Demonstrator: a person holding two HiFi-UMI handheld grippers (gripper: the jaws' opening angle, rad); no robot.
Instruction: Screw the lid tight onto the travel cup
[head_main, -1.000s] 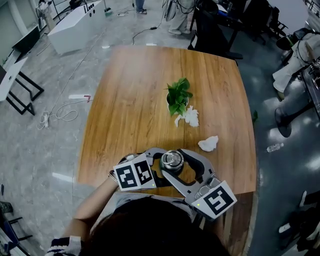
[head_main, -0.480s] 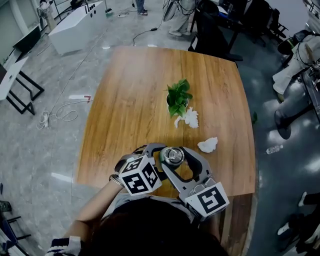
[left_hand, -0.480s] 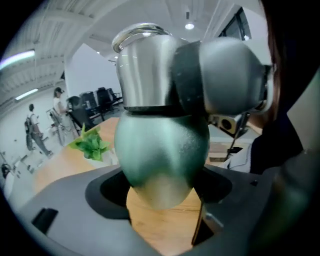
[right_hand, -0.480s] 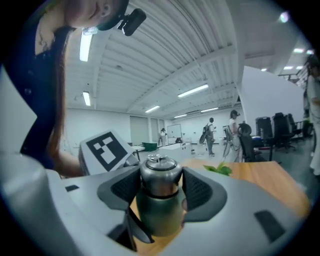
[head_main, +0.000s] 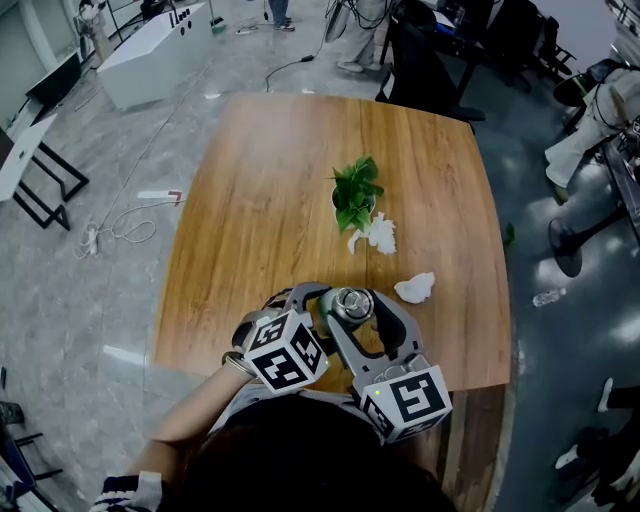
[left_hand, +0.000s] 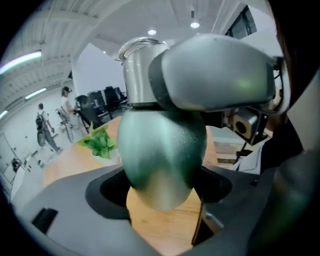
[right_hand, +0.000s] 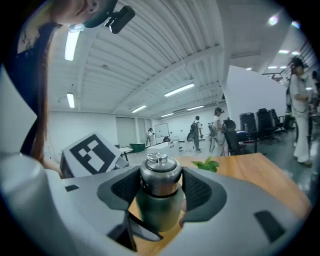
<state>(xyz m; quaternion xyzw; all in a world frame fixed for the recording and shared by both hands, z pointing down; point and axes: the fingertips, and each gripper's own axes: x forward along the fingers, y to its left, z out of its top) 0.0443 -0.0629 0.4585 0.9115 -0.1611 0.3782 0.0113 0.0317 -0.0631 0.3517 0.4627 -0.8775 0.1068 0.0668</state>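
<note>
The left gripper (left_hand: 162, 202), at the near edge of the wooden table (head_main: 260, 200), has its jaws closed on the green body of the travel cup (left_hand: 162, 150), which is held just over that edge, about midway along it. The steel lid (right_hand: 160, 172) sits on the cup's top. The right gripper (right_hand: 161, 192), coming in from the right, is clamped on that lid, with a dark pad pressing each side. Farther in, at the table's middle, stands a small potted plant (head_main: 356, 195) with a white crumpled paper (head_main: 381, 234) against its pot. A second crumpled paper (head_main: 415, 288) lies just right of the grippers.
</note>
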